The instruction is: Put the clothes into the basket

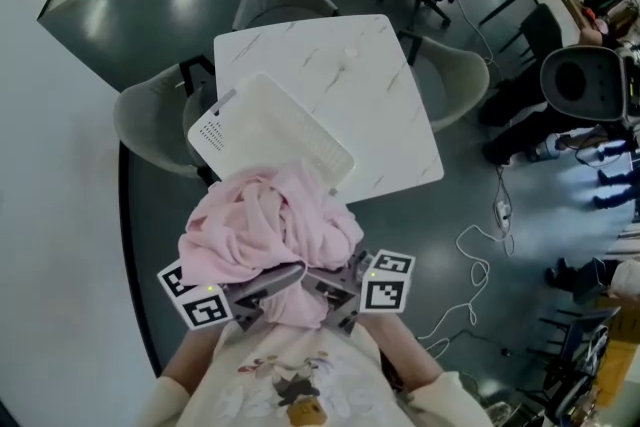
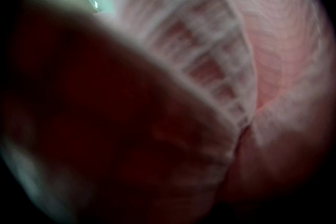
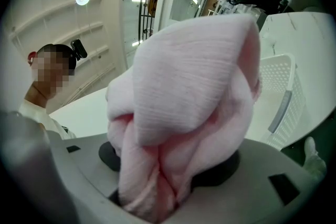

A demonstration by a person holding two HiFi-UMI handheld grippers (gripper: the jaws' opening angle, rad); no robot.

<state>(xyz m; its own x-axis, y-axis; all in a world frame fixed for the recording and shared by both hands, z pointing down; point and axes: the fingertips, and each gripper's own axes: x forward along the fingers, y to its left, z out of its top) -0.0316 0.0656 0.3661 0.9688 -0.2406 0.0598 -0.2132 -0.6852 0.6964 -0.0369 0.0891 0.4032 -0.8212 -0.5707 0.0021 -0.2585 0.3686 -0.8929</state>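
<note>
Just short of the basket (image 1: 262,130) on the bench (image 1: 340,55), holding the pink garment (image 1: 270,225) high, likely to clear its rim: pinched in the right gripper (image 1: 335,293), left gripper (image 1: 262,287) smothered in cloth, grip unreadable.

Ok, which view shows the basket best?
The head view: nearly the whole white basket shows from above, sitting on the table, with only its near corner hidden by the pink cloth. The right gripper view catches just one perforated side behind the cloth. The left gripper view shows none of it, only cloth.
</note>
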